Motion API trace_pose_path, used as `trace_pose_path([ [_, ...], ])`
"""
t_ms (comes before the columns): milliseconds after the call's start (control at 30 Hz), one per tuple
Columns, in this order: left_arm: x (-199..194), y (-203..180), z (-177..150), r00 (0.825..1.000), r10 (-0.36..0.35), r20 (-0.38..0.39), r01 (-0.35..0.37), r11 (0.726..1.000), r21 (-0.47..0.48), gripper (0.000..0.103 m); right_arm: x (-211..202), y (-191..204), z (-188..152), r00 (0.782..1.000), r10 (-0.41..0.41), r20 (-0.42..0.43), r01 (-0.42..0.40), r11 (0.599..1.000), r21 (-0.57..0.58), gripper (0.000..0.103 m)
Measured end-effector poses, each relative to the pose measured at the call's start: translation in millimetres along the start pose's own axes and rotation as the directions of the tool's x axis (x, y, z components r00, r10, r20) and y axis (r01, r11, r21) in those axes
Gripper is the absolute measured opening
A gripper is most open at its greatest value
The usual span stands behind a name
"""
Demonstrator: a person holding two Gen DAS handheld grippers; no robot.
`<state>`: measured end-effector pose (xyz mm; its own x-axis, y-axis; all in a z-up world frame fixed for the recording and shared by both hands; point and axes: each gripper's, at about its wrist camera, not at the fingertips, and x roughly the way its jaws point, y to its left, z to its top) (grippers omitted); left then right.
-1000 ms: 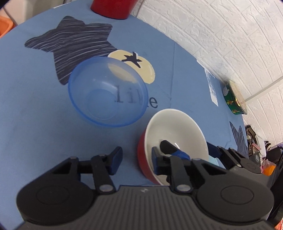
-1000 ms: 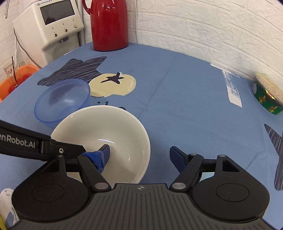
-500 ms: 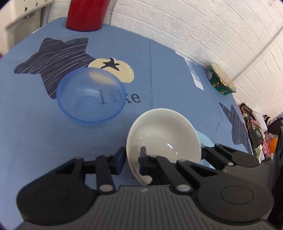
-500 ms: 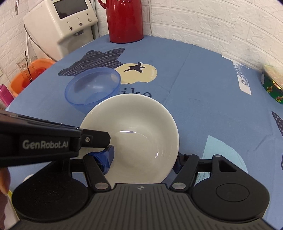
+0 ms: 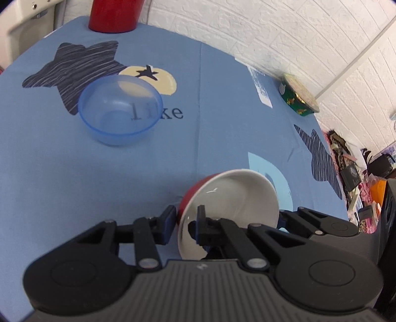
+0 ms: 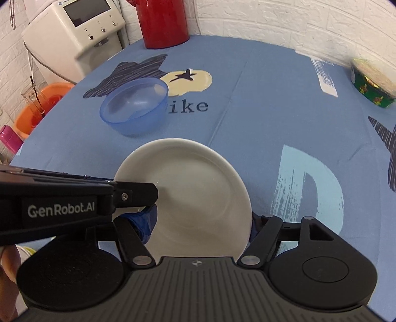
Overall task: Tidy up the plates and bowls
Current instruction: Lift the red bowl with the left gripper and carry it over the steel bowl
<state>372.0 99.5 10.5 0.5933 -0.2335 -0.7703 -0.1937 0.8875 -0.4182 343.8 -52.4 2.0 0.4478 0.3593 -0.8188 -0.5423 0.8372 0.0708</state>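
A bowl, red outside and white inside [image 5: 235, 195] [image 6: 193, 193], hangs tilted just above the blue tablecloth [image 5: 222, 99]. My left gripper [image 5: 184, 220] is shut on its near rim, one finger on the red wall and one inside. My right gripper [image 6: 200, 225] is open and straddles the same bowl: its left pad sits at the left rim, and its right finger is half hidden behind the right edge. A clear blue plastic bowl [image 5: 121, 111] [image 6: 135, 109] stands upright farther back on the left, apart from both grippers.
A red jug [image 6: 163, 22] and a white machine [image 6: 74, 32] stand at the far edge by the brick wall. A green tin [image 6: 373, 86] sits at the far right. An orange basin [image 6: 42, 106] lies beyond the table's left edge.
My left gripper closed on the red-and-white bowl's rim, raised and tilted it, and drew it back from the blue bowl. The bowl now lies between the right gripper's open fingers.
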Motion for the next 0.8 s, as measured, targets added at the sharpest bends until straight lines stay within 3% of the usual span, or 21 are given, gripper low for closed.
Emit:
trace_pose_path([
  [167,10.6,13.1,5.8,1.0,-0.011,-0.011,0.011,1.0,-0.022,0.0,15.2,-13.5,1.7,0.999,-0.025,0.027,0.024,1.0,0.017,0.056],
  [233,15.3,18.9,8.0,1.0,-0.025,-0.015,0.025,0.999,-0.036,0.008,15.2,-23.5,0.0,0.999,-0.019,0.039,0.017,0.999,0.049,0.057],
  [433,31.2,19.8,6.8,0.998,-0.054,-0.044,0.052,0.998,-0.039,0.009,8.6,-26.8,-9.9,0.997,-0.031,0.067,0.027,0.998,0.062,0.058],
  [633,27.0,11.0,6.7,1.0,-0.006,-0.023,0.006,1.0,-0.012,0.0,5.4,-12.6,-13.2,0.996,-0.006,0.093,-0.001,0.998,0.07,0.049],
  [700,21.1,4.6,7.6,1.0,0.008,0.0,-0.008,1.0,0.014,0.0,-0.4,-4.6,-10.0,0.996,0.002,0.088,-0.008,0.998,0.069,0.056],
  [800,20.5,2.6,6.4,0.998,0.046,-0.036,-0.045,0.999,0.015,0.0,-2.7,5.9,-7.3,0.999,-0.016,0.048,0.014,0.999,0.049,0.059],
])
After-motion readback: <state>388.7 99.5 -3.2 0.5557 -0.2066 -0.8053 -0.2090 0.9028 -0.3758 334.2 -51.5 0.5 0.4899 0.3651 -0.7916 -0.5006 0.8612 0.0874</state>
